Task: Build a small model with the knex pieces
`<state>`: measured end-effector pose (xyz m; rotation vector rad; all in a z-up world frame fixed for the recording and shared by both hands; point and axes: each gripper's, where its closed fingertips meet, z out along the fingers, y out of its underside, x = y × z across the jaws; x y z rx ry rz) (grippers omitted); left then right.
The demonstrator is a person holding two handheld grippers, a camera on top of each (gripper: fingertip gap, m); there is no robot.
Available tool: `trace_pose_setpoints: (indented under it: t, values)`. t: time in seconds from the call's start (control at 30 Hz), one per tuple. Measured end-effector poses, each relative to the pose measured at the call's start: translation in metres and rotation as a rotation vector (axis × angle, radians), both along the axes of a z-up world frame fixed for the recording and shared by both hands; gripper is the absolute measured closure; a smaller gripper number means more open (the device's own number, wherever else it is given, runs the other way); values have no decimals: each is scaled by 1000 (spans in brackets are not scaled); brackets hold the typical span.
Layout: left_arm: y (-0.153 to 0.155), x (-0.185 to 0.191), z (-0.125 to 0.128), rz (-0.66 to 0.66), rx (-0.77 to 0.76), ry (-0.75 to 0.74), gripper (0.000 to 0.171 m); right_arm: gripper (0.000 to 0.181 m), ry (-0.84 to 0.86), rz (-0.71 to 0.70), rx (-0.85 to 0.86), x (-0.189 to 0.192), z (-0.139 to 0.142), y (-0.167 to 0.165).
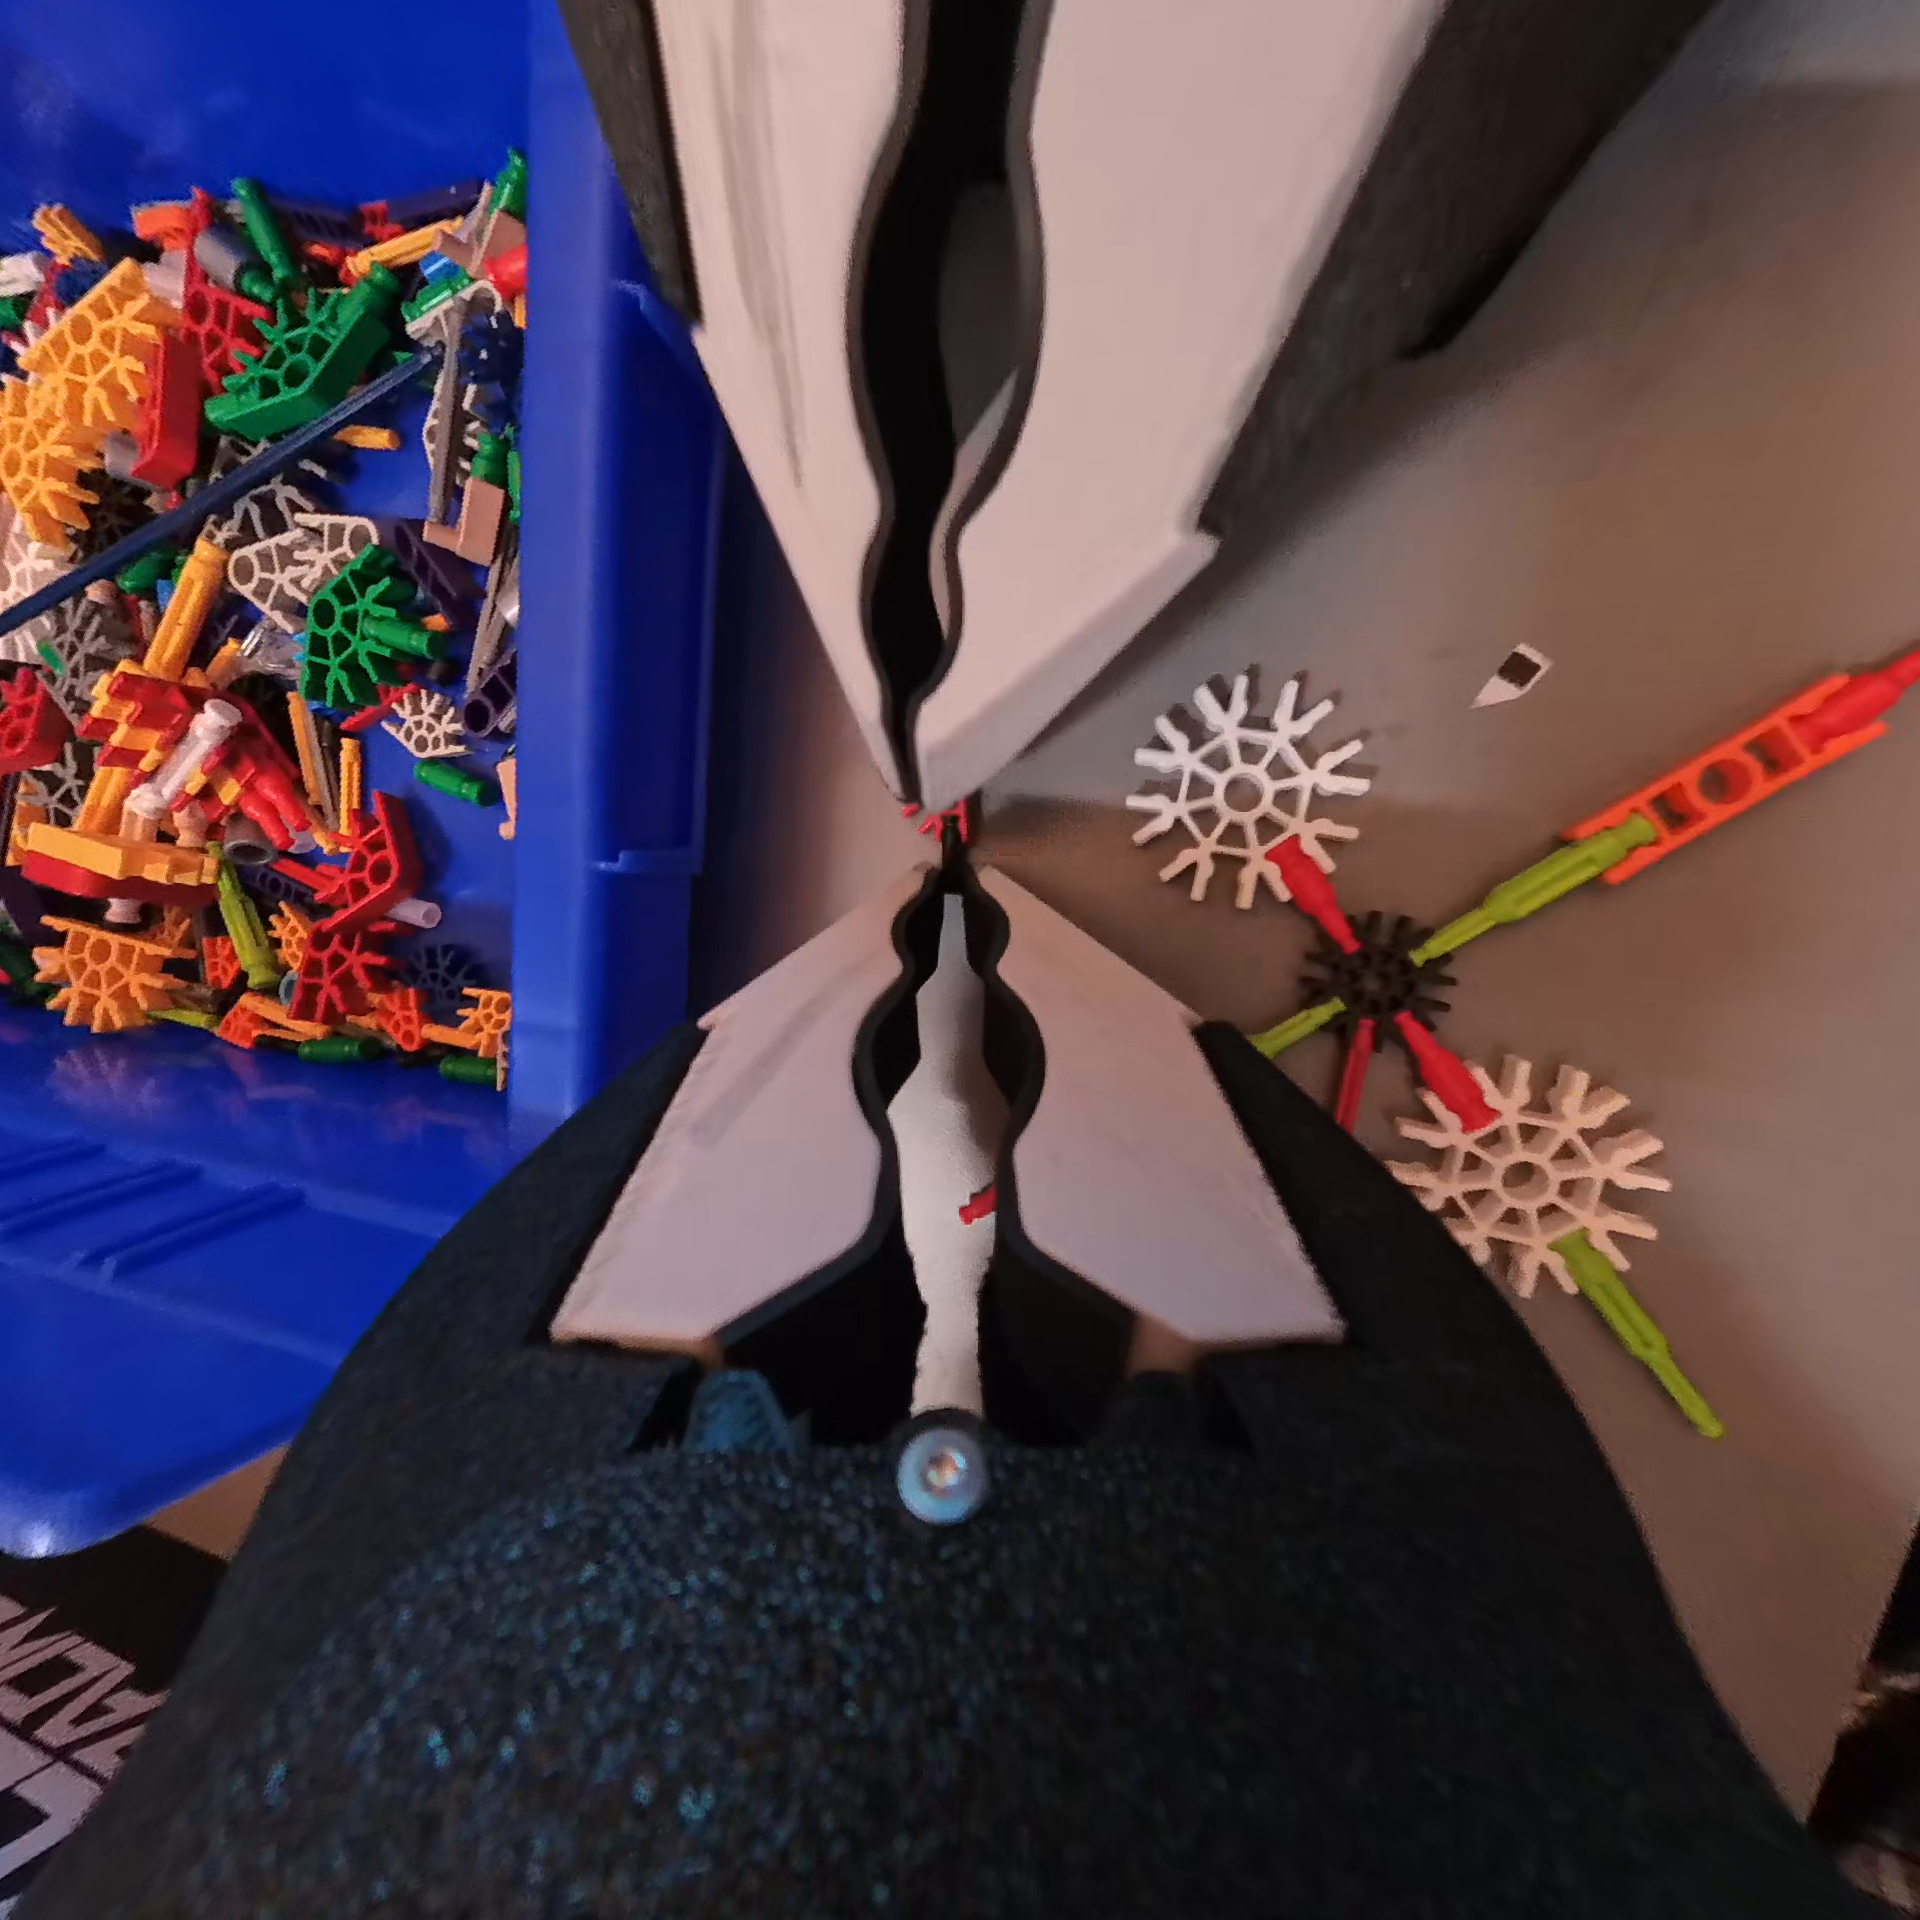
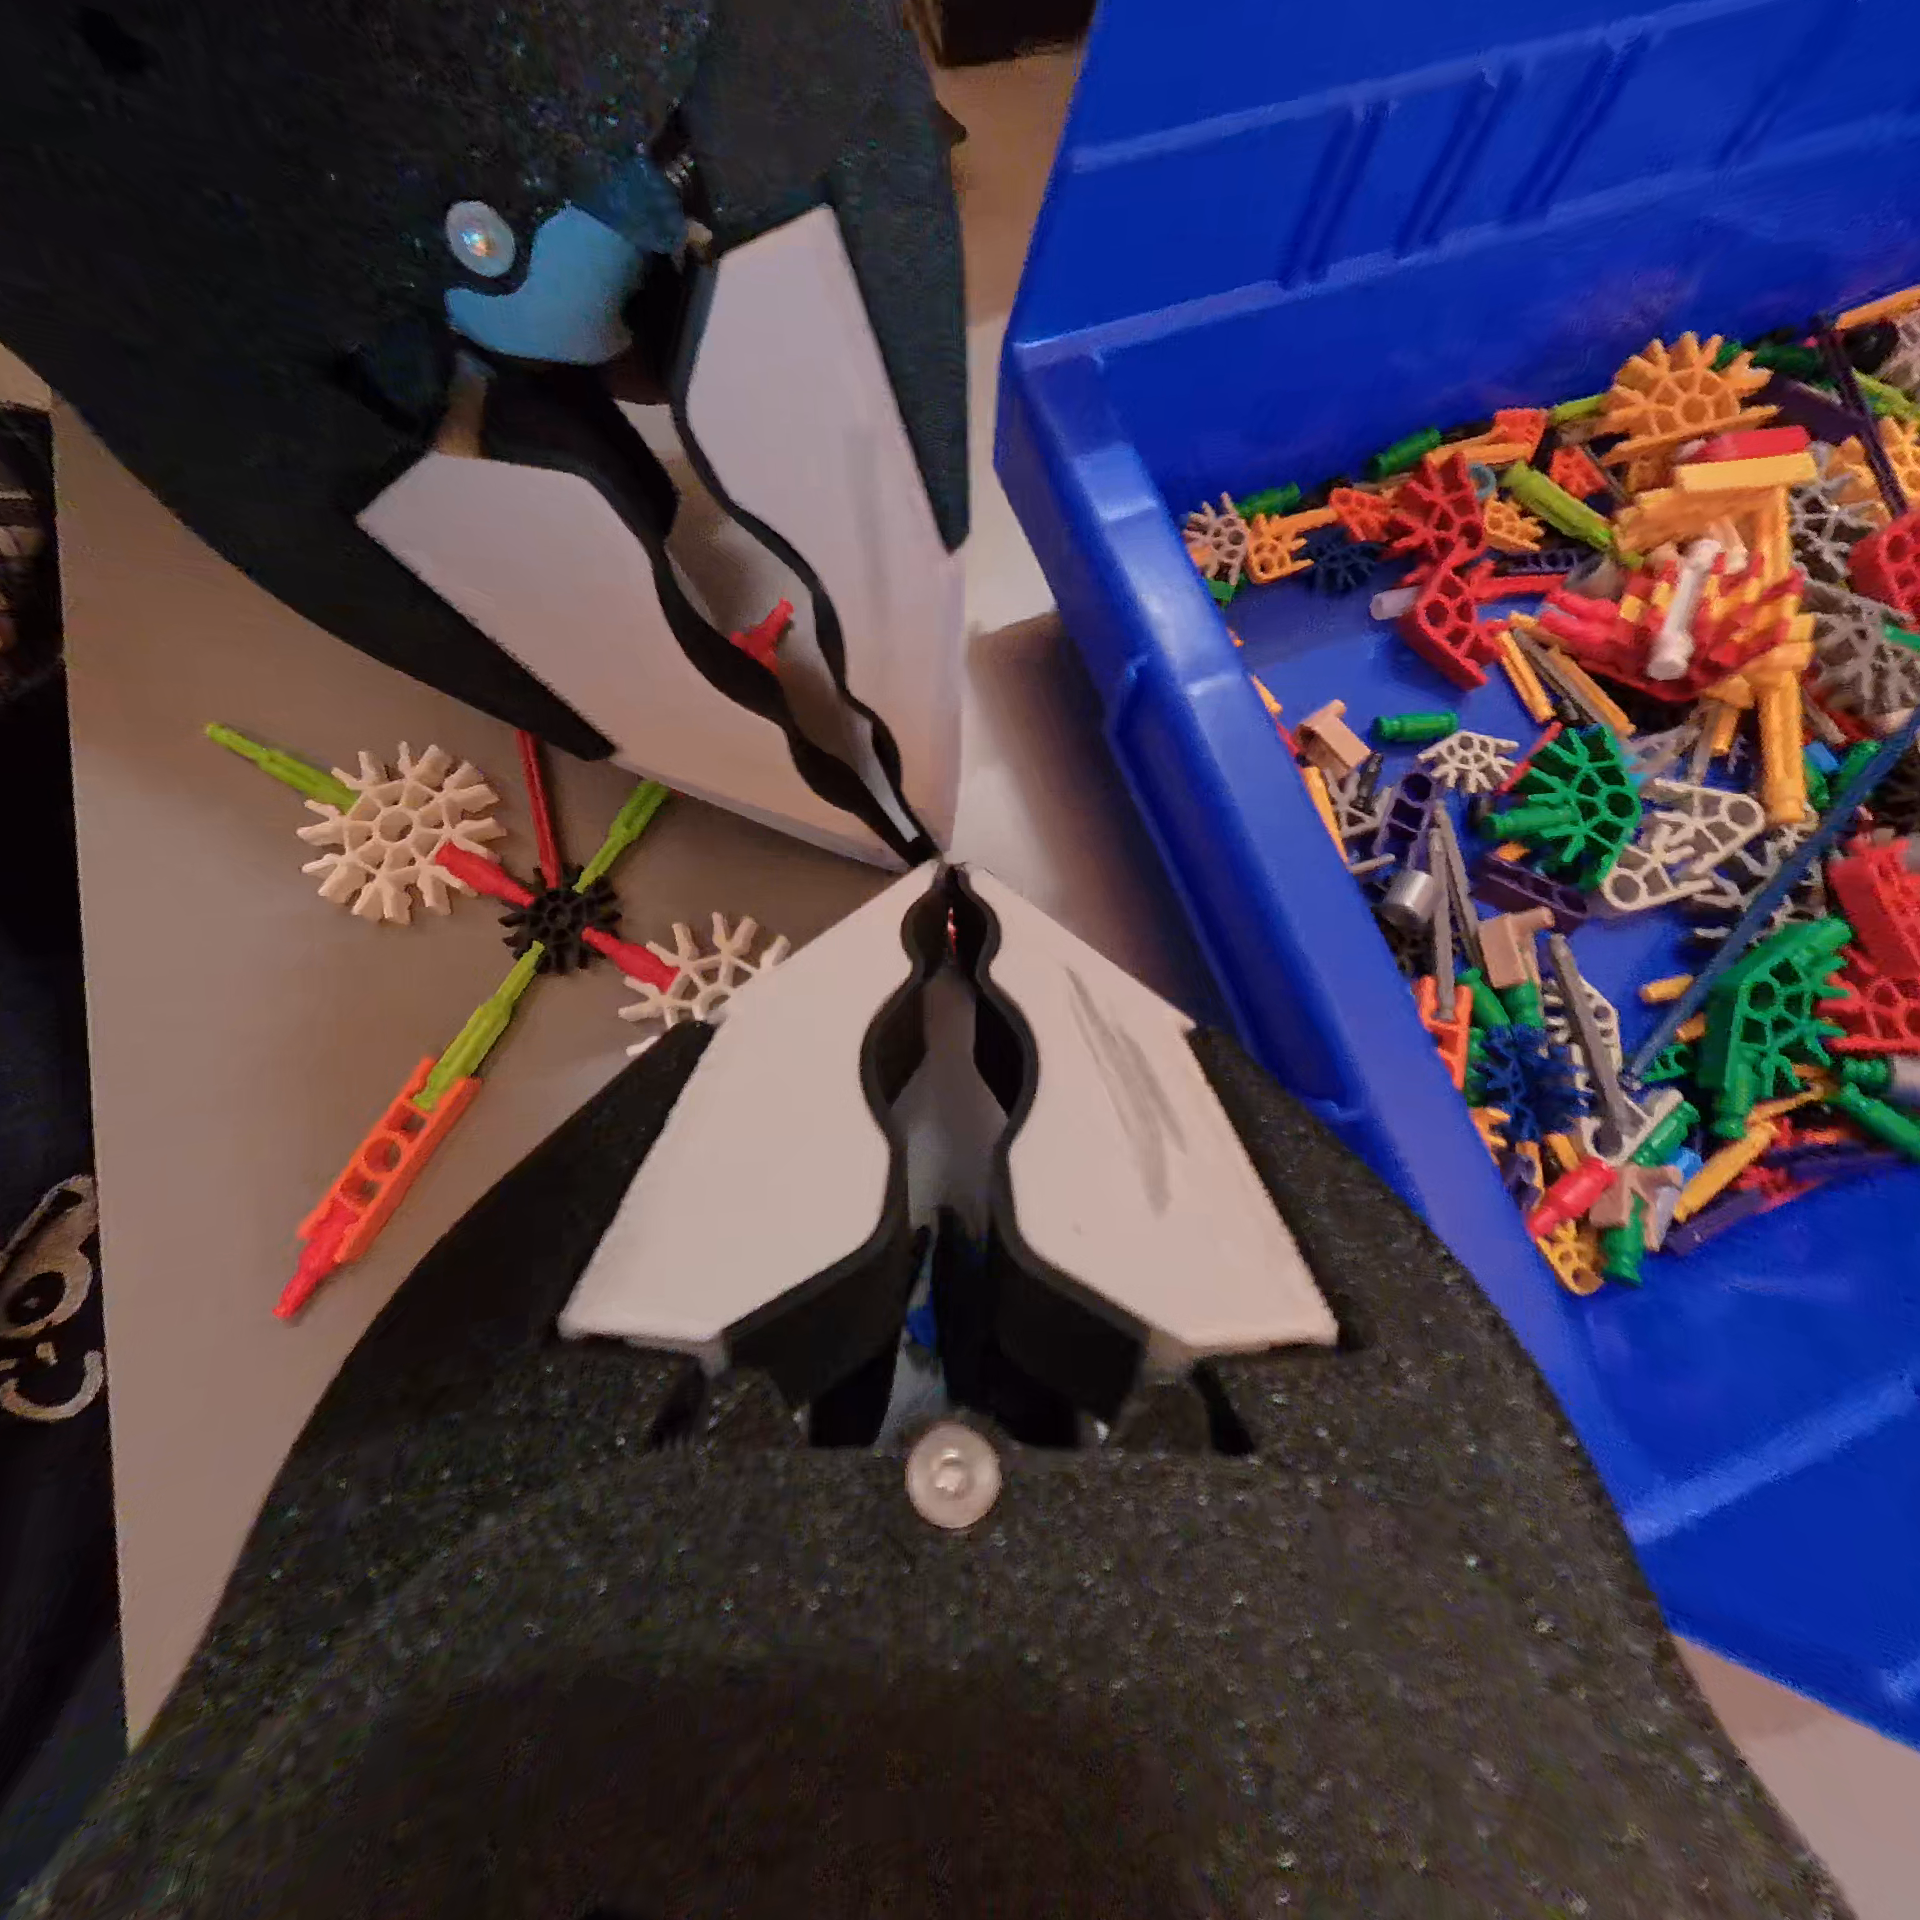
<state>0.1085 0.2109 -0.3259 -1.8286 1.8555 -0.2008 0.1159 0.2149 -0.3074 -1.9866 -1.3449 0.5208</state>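
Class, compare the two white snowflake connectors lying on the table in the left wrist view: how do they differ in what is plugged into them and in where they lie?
The upper white connector carries one rod, a red one, from the black hub. The lower white connector carries a red rod from that hub and also a lime green rod pointing away. The upper one lies nearer the gripper tips. Both lie flat, share the same spoked shape, and link to the same hub.

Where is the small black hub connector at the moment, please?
The black hub connector lies on the table, right of the gripper in the left wrist view, between two white snowflake connectors, rods radiating from it.
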Motion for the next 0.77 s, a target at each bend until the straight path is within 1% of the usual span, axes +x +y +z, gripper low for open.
trace_pose_setpoints:
  t: [0.1, 0.2, 0.3, 0.37, 0.47, 0.57, 0.63, 0.77]
  values:
    - [0, -1, 0, -1, 1, 1, 168, 181, -51, 2, 14, 1, -9, 2]
    - [1, -3, 2, -1, 3, -4, 163, 181, -11, -11, 4, 2, -4, 3]
    - [0, -2, 8, 6, -29, -43, 162, 181, -22, -15, 1, 5, -7, 4]
    - [2, 0, 12, 21, -49, -76, 164, 181, -64, -16, 6, 7, -14, 5]
    - [-1, 6, 13, 23, -93, -106, 168, 181, -51, -5, 1, 4, -14, 2]
    - [1, 6, 7, 22, -75, -73, 171, 181, -45, -6, -4, 4, -14, 2]
    - [-3, 7, 4, 10, -98, -67, 171, 181, -39, -9, -6, 5, -15, 2]
    - [-2, 6, 3, 6, -81, -47, 171, 181, -32, -9, -9, 5, -15, 2]
